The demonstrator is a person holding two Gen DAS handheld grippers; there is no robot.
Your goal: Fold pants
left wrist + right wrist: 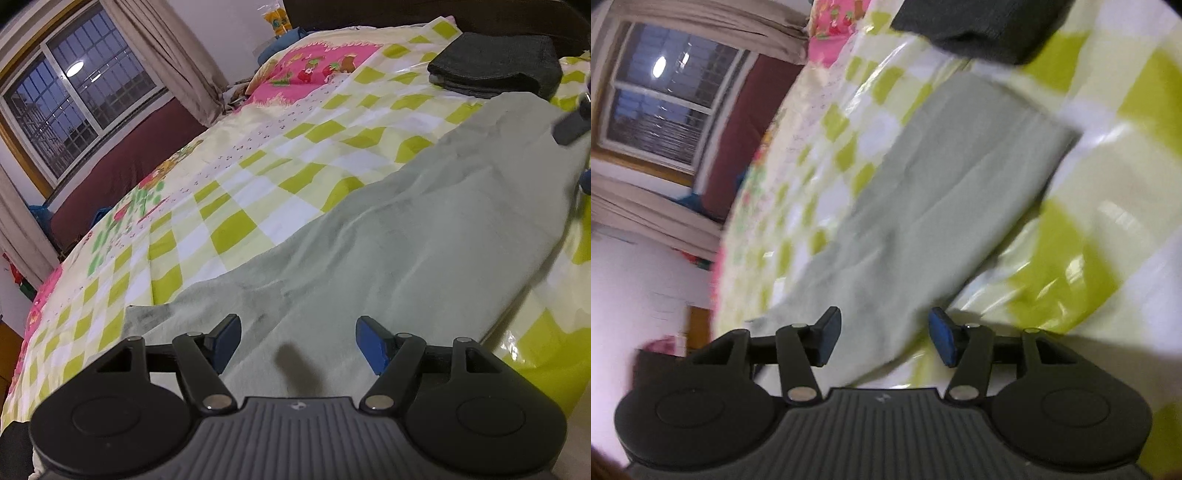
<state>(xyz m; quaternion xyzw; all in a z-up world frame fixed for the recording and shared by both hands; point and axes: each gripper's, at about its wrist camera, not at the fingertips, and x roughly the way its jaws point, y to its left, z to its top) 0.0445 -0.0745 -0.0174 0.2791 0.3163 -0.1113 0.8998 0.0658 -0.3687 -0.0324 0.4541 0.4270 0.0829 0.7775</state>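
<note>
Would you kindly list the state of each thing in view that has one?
Green pants: lying flat on the bed, not held.
Dark garment: folded, beyond the pants.
Left gripper: open, empty.
Right gripper: open, empty.
Curtains: drawn aside.

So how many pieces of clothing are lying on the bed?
2, as far as shows. The light green pants lie spread along the near edge of the checked bedspread; a dark folded garment sits beyond them. Others may lie out of view.
</note>
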